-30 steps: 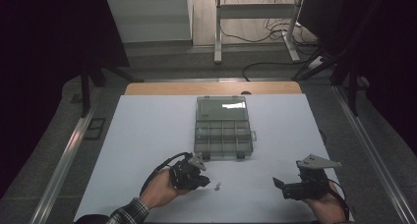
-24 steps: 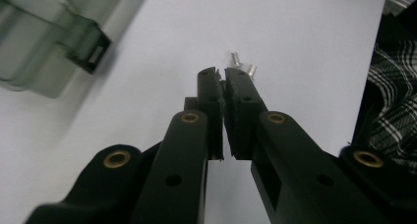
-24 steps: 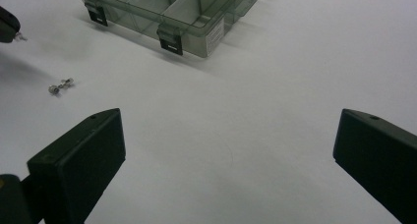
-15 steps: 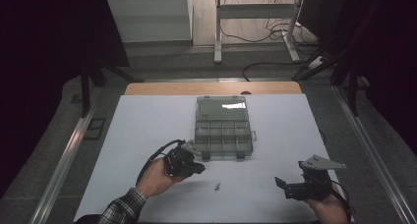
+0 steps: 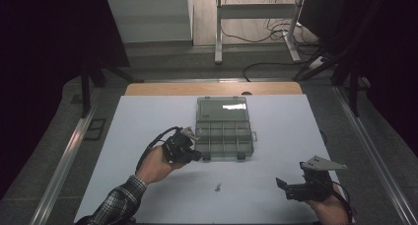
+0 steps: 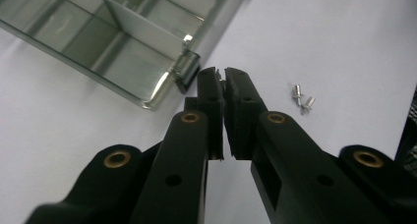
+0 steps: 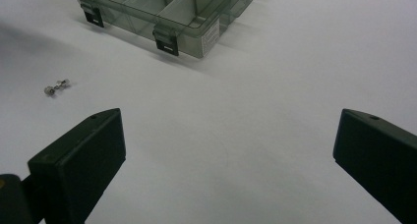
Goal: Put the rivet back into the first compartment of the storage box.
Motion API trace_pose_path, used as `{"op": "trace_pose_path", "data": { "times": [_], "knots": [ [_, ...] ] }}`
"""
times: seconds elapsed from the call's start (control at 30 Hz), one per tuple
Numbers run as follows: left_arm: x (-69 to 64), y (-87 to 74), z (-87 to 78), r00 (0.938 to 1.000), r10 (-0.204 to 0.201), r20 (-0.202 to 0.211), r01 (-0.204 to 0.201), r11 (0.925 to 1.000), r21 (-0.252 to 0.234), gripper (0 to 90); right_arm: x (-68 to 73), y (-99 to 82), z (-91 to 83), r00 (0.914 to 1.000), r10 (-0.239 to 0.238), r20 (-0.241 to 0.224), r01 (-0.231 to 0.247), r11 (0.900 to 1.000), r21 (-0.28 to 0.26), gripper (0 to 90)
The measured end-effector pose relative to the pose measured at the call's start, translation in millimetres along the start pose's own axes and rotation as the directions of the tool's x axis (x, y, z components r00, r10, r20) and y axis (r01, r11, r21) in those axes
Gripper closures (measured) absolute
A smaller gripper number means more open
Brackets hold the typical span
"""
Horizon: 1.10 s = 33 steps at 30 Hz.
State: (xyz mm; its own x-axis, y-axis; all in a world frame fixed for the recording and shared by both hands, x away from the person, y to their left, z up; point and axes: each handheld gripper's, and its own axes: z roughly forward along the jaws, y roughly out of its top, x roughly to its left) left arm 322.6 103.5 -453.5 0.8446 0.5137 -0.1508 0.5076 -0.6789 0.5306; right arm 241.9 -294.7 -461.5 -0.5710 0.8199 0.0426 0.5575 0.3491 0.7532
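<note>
Left gripper [image 6: 223, 76] clenched on something tiny, just beside clear plastic compartment box [image 5: 224, 131] at frame centre. Two small silver rivets [image 5: 217, 187] lie lower-centre on white counter [image 5: 276, 175]; right gripper [image 5: 283, 184] released, slightly farther off.

White table [image 5: 148, 116] w/ wooden strip along far edge. On it: clear organizer box [image 5: 224, 129] near center, lid open, dividers inside, two dark latches on near side. Two small silver rivets [image 5: 217, 187] lie touching on bare surface, nearer the person, apart from box.
</note>
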Motion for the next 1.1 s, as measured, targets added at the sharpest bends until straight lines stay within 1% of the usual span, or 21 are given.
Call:
{"op": "trace_pose_path", "data": {
  "times": [0.03, 0.07, 0.1, 0.17, 0.2, 0.23, 0.27, 0.37, 0.57, 0.9, 1.1],
  "knots": [
    [3.8, 2.1, -1.5, 0.9999, -0.008, -0.007, 0.008, 1.0000, 0.001, 86.2, 0.0, 0.0, 0.0, 1.0000, 0.000, 0.000, 0.000, 1.0000, 0.001, 0.0],
    [3.8, 2.1, -1.5, 0.9999, -0.008, -0.007, 0.008, 1.0000, 0.001, 86.2, 0.1, 0.0, 0.1, 1.0000, -0.001, 0.000, 0.001, 1.0000, 0.002, 0.0],
    [5.5, 3.1, -2.1, 0.9998, -0.018, -0.008, 0.018, 0.9998, -0.006, 86.2, 0.1, 0.0, 0.1, 1.0000, -0.001, 0.000, 0.001, 1.0000, 0.002, 0.0],
    [11.0, 6.5, -4.8, 0.9994, -0.031, -0.015, 0.031, 0.9995, -0.007, 86.2, 0.5, 0.0, 0.2, 1.0000, -0.004, 0.000, 0.004, 1.0000, 0.004, 0.0],
    [11.0, 6.5, -4.8, 0.9994, -0.031, -0.015, 0.031, 0.9995, -0.007, 86.2, 0.5, 0.0, 0.2, 1.0000, -0.004, 0.000, 0.004, 1.0000, 0.004, 0.0],
    [14.8, 8.7, -6.3, 0.9992, -0.037, -0.017, 0.037, 0.9993, -0.007, 86.2, 0.4, 0.0, 0.2, 1.0000, -0.003, 0.000, 0.003, 1.0000, 0.004, 0.0],
    [14.8, 8.7, -6.3, 0.9992, -0.037, -0.017, 0.037, 0.9993, -0.007, 86.2, 0.4, 0.0, 0.2, 1.0000, -0.003, 0.000, 0.003, 1.0000, 0.004, 0.0],
    [20.7, 12.2, -7.3, 0.9985, -0.049, -0.023, 0.049, 0.9988, -0.008, 86.2, 0.4, 0.0, 0.4, 1.0000, -0.004, 0.000, 0.004, 1.0000, 0.005, 0.0],
    [30.8, 18.5, -8.5, 0.9974, -0.063, -0.036, 0.062, 0.9980, -0.008, 86.2, 0.4, -0.1, 0.4, 1.0000, -0.005, -0.002, 0.005, 1.0000, 0.005, 0.0],
    [46.4, 29.5, -9.2, 0.9941, -0.088, -0.064, 0.086, 0.9960, -0.022, 86.2, 0.3, -0.1, 0.1, 1.0000, -0.004, -0.002, 0.004, 1.0000, 0.003, 0.0],
    [53.7, 36.4, -6.9, 0.9925, -0.092, -0.080, 0.090, 0.9955, -0.027, 86.1, 0.3, -0.1, 0.2, 1.0000, -0.005, -0.006, 0.005, 1.0000, 0.004, 0.0]
  ]
}}
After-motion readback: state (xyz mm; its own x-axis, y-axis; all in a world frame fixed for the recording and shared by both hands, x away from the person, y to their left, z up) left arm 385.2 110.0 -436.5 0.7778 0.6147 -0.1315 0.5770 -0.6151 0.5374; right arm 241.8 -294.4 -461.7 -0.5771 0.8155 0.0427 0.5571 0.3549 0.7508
